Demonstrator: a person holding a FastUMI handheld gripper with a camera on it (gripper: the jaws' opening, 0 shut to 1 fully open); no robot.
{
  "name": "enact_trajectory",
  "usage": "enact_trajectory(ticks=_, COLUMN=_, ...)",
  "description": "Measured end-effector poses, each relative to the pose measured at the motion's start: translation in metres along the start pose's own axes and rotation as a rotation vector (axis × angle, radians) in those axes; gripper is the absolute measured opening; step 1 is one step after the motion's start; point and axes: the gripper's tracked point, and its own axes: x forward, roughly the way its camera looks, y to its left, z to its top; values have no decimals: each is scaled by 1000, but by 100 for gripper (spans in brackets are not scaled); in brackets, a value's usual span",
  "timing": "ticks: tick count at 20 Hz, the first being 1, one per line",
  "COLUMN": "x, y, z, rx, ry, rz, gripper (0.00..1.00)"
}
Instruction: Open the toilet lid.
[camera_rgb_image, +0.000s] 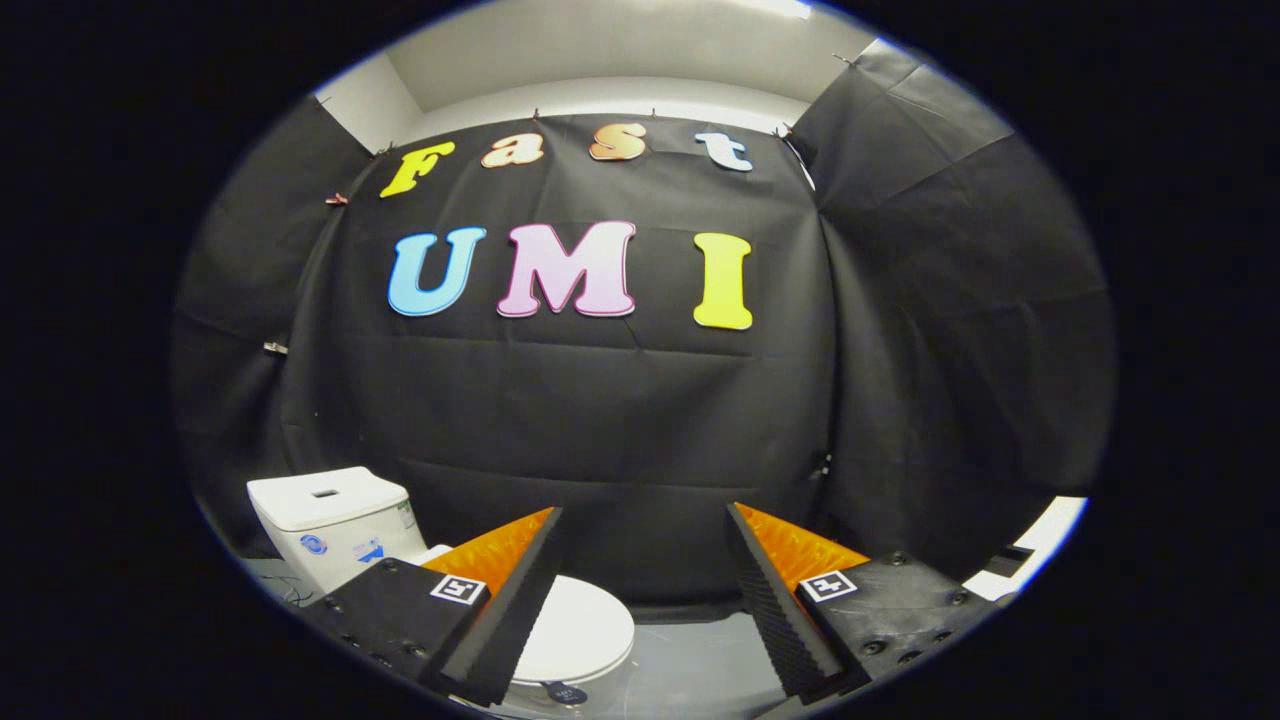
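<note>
I am looking along the gripper (645, 600) toward the black booth wall, and its two fingers are standing wide apart with nothing between them but open air and a strip of grey floor (690, 660). The left finger's ridged pad (505, 620) is crossing in front of the toilet lid (580, 630), which is sitting low in the frame, left of centre, lying flat and closed over the bowl. Behind it, in the lower left, the white cistern (325, 520) is standing against the cloth with a flush button on its top.

The lid is lying beneath and ahead of the fingers, nearer the left one, and I am judging that the approach has not begun: nothing is touching the lid.

What I am worrying about from here:
- The lid's front lip is partly hidden behind the left finger, so I am guessing at where the edge is. Coming down blind could land a finger on top of the lid and press it shut.
- The lid looks smooth and glossy, so a finger hooked shallowly under the rim could slip out mid-lift and let it drop.
- The toilet is sitting off to the left, so going straight ahead would miss it.
</note>
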Motion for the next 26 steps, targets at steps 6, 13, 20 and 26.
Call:
enact_trajectory(ticks=6, x=-8, y=7, z=-57, rx=23, ry=105, rz=47, gripper=98)
enact_trajectory(ticks=13, x=-4, y=26, z=-150, rx=325, ry=297, rz=61, gripper=98)
enact_trajectory(ticks=20, x=-1, y=44, z=-267, rx=757, ry=569, rz=1, gripper=99)
enact_trajectory(ticks=26, x=-14, y=61, z=-343, rx=1165, ry=760, rz=-53, gripper=94)
